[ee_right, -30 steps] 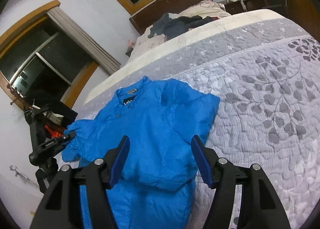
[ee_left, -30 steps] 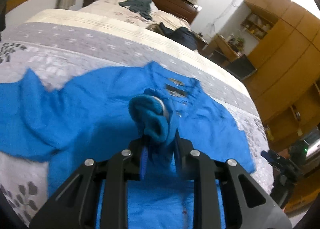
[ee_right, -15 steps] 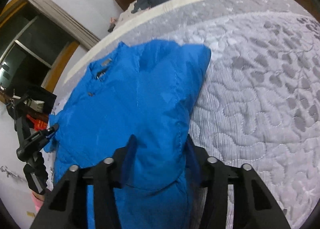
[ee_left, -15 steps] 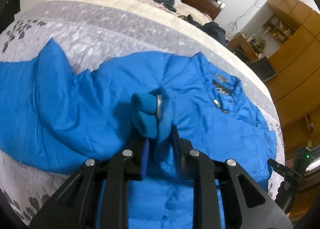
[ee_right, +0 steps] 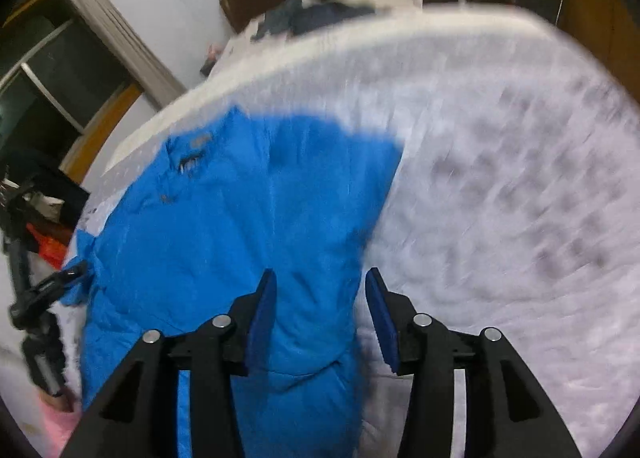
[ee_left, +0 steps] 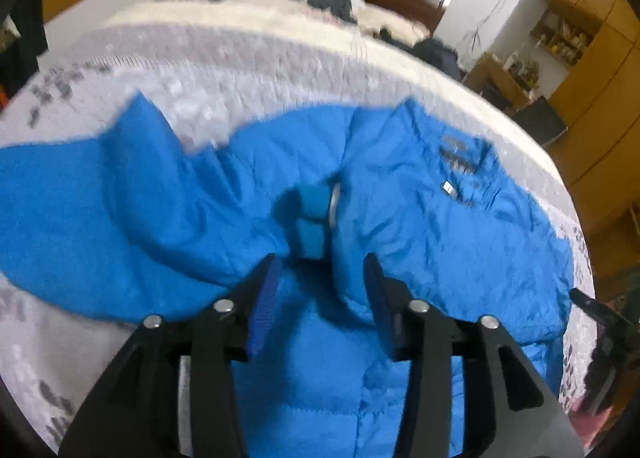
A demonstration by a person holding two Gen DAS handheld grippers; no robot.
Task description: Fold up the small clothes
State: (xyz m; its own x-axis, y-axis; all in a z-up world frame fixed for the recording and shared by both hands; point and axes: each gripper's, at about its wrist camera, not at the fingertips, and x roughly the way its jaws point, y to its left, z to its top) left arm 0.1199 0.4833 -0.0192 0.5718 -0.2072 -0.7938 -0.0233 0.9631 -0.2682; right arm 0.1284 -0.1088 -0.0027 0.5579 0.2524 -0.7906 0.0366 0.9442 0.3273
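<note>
Folding is sitting at an early stage, judging by how the jacket (ee_left: 460, 242) is lying: it is spread face up on the bed (ee_right: 520, 186), collar pointing toward the headboard, and your tongs are both hovering over its lower half.

Your left tongs (ee_left: 320, 290) are standing spread, pinching nothing. The cuff (ee_left: 312, 218) is resting just ahead of the pads, lying across the chest with its sleeve (ee_left: 120, 218) draped inward over the body. That side is looking folded in, though the sleeve is bunching and sitting loosely rather than flat.

Your right tongs (ee_right: 320, 310) are spread too and gripping nothing, straddling the jacket's edge where it is meeting the quilt. On that side the panel is already showing a straight outer edge, so the sleeve there is probably tucked in; blur is making it hard to be sure.

What you are still facing, as far as the views show: smoothing the left sleeve, then bringing the hem up toward the collar to halve the body. The hem itself is hiding below both views, so you are working blind on its state.
</note>
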